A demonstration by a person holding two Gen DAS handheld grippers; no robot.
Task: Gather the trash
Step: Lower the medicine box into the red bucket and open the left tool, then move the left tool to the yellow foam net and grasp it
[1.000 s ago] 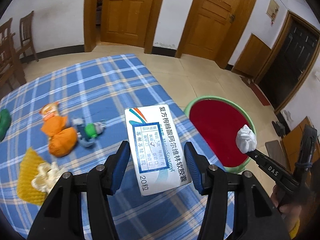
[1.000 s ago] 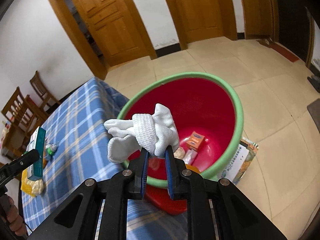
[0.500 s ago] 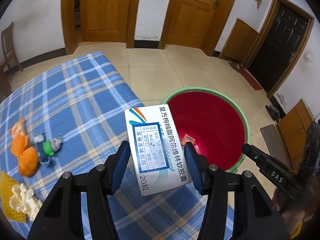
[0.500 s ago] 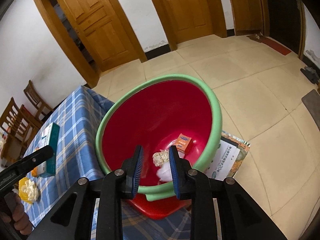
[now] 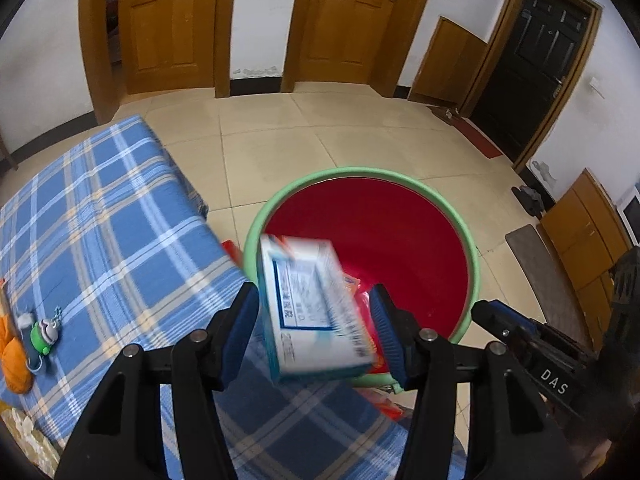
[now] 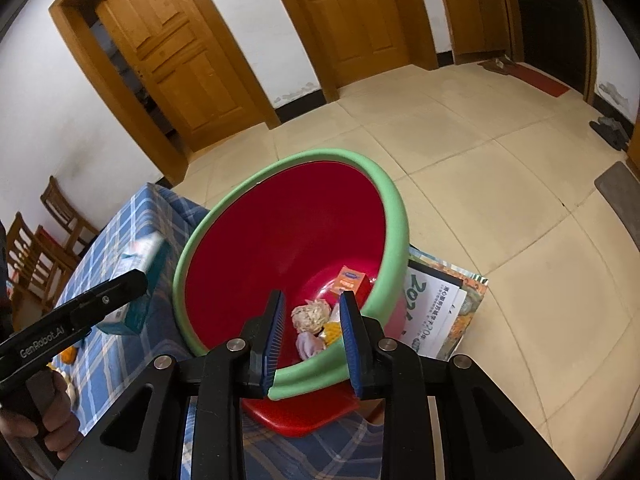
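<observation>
Both wrist views angled steeply down, close above shared red basin [image 5: 476, 264] [image 6: 396, 216].

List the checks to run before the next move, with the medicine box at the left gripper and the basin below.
1. Medicine box free of left gripper: ok. The jaws have just been opening, and the box sits tilted, blurred and loose between the pads.
2. Box over the red basin: cannot tell; it overlaps the near rim.
3. Right gripper empty: ok. The jaws have just been opening, with nothing between them.
4. Basin has room: ok, few items at the bottom.
5. Table cleared: not ok, orange bag remains.
</observation>
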